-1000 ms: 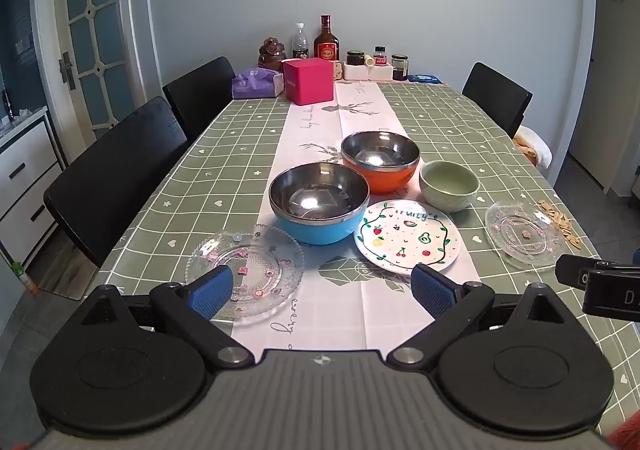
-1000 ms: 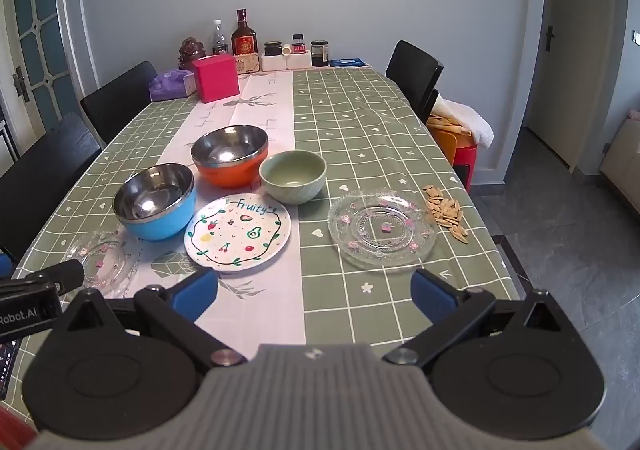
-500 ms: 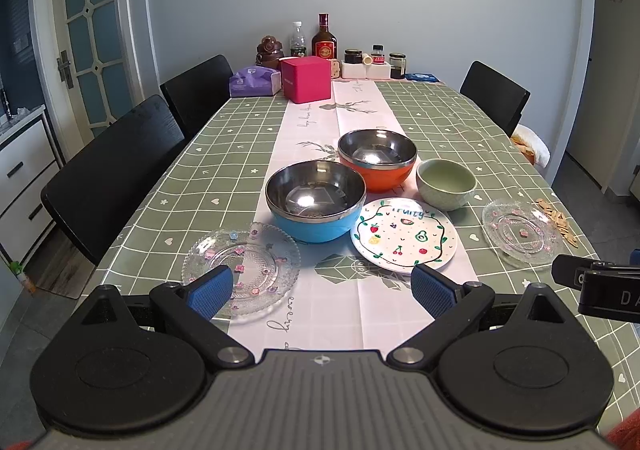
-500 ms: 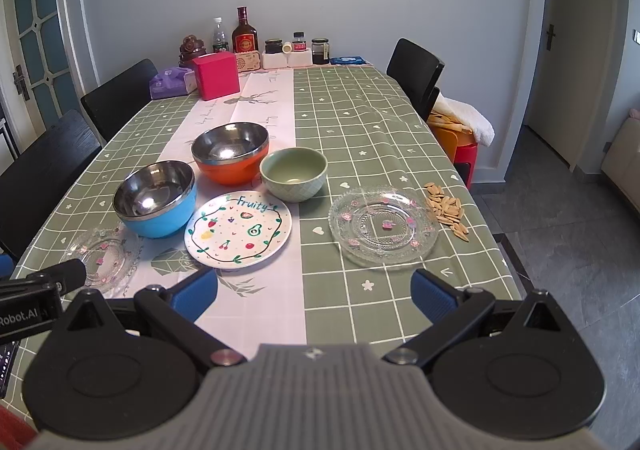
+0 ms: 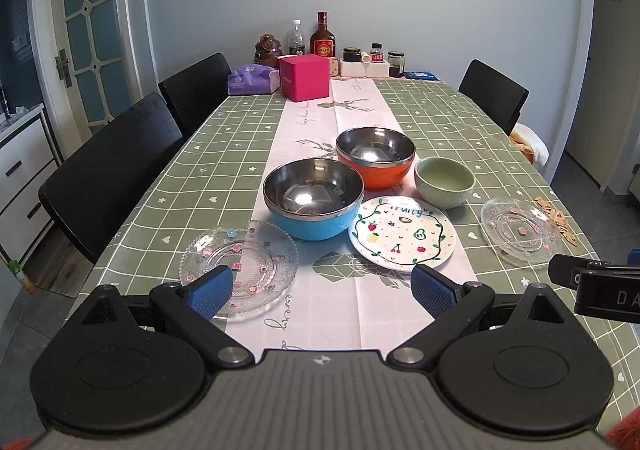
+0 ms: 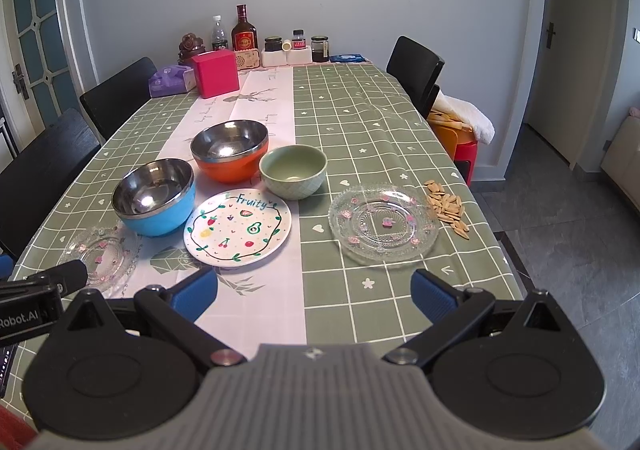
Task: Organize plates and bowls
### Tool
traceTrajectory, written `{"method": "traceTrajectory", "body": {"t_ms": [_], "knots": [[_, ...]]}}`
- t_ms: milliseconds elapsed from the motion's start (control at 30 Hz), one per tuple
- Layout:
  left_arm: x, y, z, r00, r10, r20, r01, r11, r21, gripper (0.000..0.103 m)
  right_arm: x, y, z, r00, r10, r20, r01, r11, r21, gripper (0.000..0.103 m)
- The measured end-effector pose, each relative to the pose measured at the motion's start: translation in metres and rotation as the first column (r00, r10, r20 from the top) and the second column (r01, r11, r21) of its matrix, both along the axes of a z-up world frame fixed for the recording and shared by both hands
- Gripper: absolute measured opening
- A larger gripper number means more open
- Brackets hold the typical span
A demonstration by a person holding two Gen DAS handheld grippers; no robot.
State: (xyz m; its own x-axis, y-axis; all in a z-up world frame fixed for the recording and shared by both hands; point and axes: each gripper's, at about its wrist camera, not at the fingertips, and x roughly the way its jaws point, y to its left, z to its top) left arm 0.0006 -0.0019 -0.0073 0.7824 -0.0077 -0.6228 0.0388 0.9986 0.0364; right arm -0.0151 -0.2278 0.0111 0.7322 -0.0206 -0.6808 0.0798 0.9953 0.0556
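On the green checked table stand a blue steel bowl, an orange steel bowl and a small green bowl. A white fruit-pattern plate lies in front of them. One clear glass plate lies at the left, another at the right. My left gripper is open and empty above the near table edge, close to the left glass plate. My right gripper is open and empty, just short of the right glass plate and the fruit plate.
Loose seeds lie right of the right glass plate. A pink box, tissue pack, bottles and jars stand at the far end. Black chairs line the left side; one is at the far right.
Both grippers have drawn back and risen slightly, so the dishes sit a little farther away in view. Nothing on the table has moved.
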Motion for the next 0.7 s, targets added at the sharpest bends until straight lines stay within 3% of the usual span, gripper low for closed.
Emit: {"method": "traceTrajectory", "body": {"t_ms": [700], "knots": [[0.0006, -0.0006, 0.0004, 1.0, 0.0, -0.001, 0.0, 1.0, -0.003, 0.103, 0.0009, -0.0001, -0.0002, 1.0, 0.003, -0.001, -0.003, 1.0, -0.002, 0.1]]}}
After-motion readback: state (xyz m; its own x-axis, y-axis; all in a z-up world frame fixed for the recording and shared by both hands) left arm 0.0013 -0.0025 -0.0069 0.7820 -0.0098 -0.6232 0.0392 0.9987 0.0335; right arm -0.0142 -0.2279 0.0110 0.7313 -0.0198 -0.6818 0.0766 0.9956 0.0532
